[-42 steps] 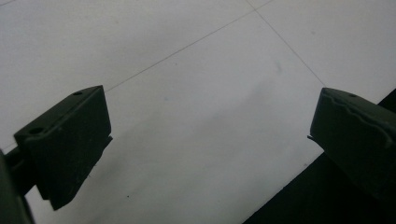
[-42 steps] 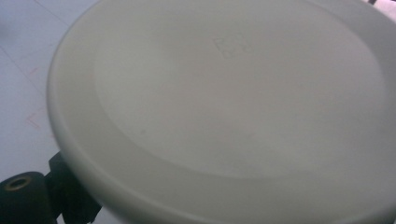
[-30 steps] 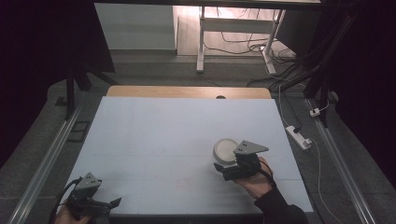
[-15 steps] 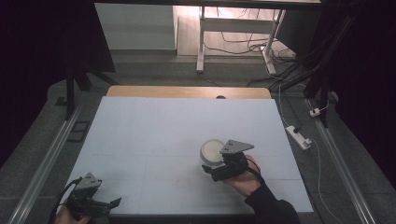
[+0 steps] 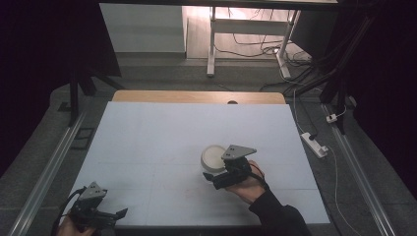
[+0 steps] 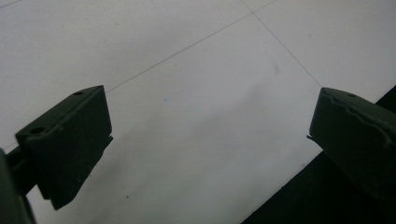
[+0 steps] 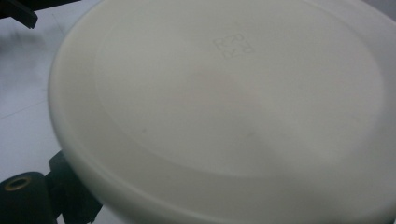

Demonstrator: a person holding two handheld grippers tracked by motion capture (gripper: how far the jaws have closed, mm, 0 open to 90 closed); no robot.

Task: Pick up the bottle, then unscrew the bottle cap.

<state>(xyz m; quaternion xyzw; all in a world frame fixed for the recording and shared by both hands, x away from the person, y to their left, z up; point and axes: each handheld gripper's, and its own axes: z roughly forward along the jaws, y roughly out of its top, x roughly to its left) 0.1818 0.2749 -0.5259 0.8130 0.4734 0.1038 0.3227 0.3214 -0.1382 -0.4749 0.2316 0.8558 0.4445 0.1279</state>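
Spread wide over bare table (image 5: 162, 137), my left gripper (image 6: 205, 154) sits parked at the near left corner, out of the way. Right gripper (image 5: 216, 181) clamps a white round container (image 5: 212, 156) mid-table, right of centre, seemingly to move it.

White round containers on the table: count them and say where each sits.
1. The white round container sits right of the table's centre, at the right claw, seen close in the right gripper view. Nothing suggests another hidden.

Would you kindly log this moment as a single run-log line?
right gripper: shut on white tub, mid-table | left gripper: jaws open, empty, near-left corner of table
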